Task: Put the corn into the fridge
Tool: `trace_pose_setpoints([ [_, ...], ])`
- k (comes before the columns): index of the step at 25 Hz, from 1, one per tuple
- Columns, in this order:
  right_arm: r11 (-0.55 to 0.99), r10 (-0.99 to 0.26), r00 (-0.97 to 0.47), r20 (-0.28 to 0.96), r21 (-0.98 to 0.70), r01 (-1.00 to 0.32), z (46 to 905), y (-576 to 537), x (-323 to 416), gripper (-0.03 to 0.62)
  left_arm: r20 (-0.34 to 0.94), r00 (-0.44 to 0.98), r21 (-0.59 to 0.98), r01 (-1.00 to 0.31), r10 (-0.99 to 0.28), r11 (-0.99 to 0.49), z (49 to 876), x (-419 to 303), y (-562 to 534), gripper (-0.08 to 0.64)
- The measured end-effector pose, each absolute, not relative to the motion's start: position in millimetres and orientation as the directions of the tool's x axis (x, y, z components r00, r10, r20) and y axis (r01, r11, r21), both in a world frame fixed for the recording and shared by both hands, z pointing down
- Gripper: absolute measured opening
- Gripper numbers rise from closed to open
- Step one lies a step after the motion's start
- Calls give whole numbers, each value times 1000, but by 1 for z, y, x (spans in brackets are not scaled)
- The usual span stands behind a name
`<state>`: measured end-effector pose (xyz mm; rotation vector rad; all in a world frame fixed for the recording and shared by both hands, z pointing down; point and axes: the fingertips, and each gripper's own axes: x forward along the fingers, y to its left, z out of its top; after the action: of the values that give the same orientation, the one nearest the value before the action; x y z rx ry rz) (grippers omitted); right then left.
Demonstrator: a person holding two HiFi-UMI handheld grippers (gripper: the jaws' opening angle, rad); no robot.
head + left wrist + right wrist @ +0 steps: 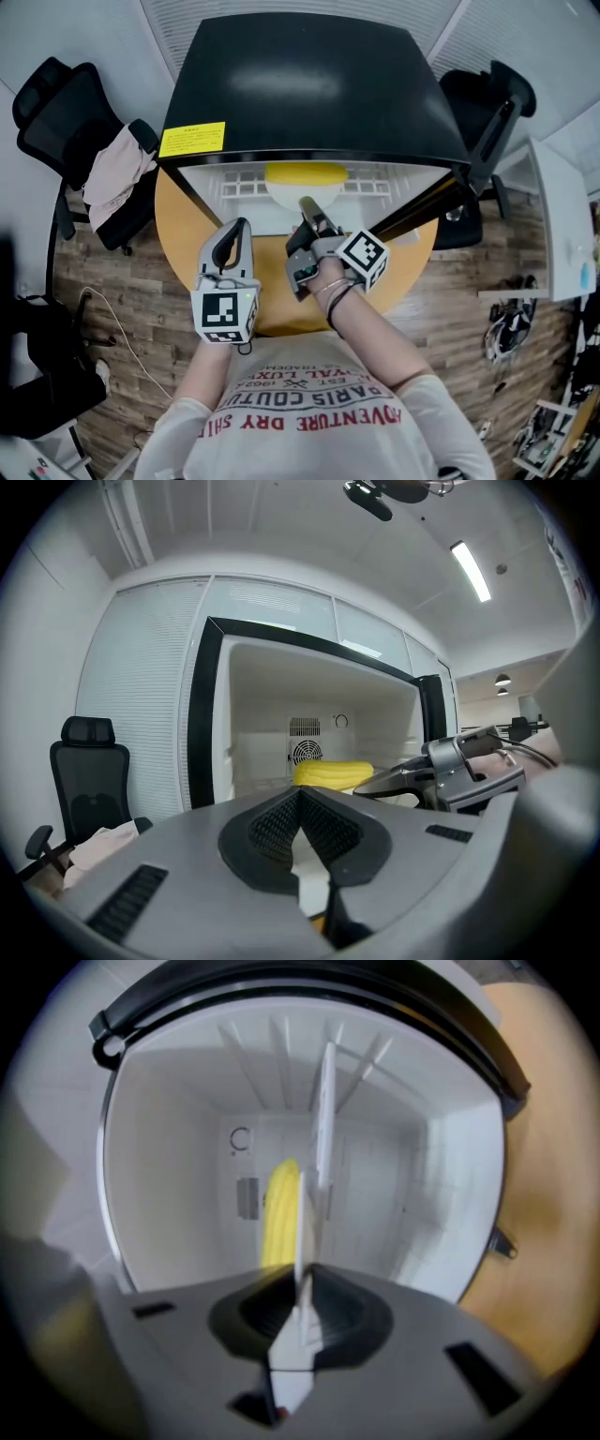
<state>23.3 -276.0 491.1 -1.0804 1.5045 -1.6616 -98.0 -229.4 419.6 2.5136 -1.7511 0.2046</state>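
**Task thing.** The corn [305, 173] lies inside the fridge [300, 84], on the white wire shelf [323, 1119] and towards the back wall. The fridge stands on the round wooden counter [183, 234] with its front open to the person. In the left gripper view the corn [333, 773] lies lengthwise across the shelf, just below a round fan vent [306, 752] in the rear wall.

**Left tool** [240, 225]. It is held low over the counter, in front of the fridge opening and left of centre. Its marker cube [225, 317] faces up towards the head camera, and the forearm runs straight back to the body. In its own view the left tool [300, 791] is level and aimed into the fridge [202, 714]. The jaws are closed tip to tip with nothing between them.

**Right tool** [307, 202]. It is extended further forward than the left, with its tip at the threshold of the opening and just short of the corn. The wrist is rolled to one side, so that its marker cube [364, 255] sits to the right of the hand. In its own view the shelf therefore runs vertically and the corn [281, 1208] stands on end. The jaws of the right tool [305, 1279] meet at the tips and grip nothing. The corn is well beyond them and untouched. This view is slightly blurred. The left gripper view shows the right tool [375, 782] to its right, pointing towards the corn.
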Motion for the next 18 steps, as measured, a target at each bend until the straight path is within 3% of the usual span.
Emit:
trace_pose_setpoints([
  [11, -118, -899, -424, 108, -993, -1, 495, -287, 20, 91, 148, 360, 4, -932, -921, -363, 420, -96, -234, 25],
  [18, -107, -882, -456, 120, -993, -55, 491, -286, 19, 94, 144, 385, 8, -922, -912, -388, 419, -87, -236, 25],
])
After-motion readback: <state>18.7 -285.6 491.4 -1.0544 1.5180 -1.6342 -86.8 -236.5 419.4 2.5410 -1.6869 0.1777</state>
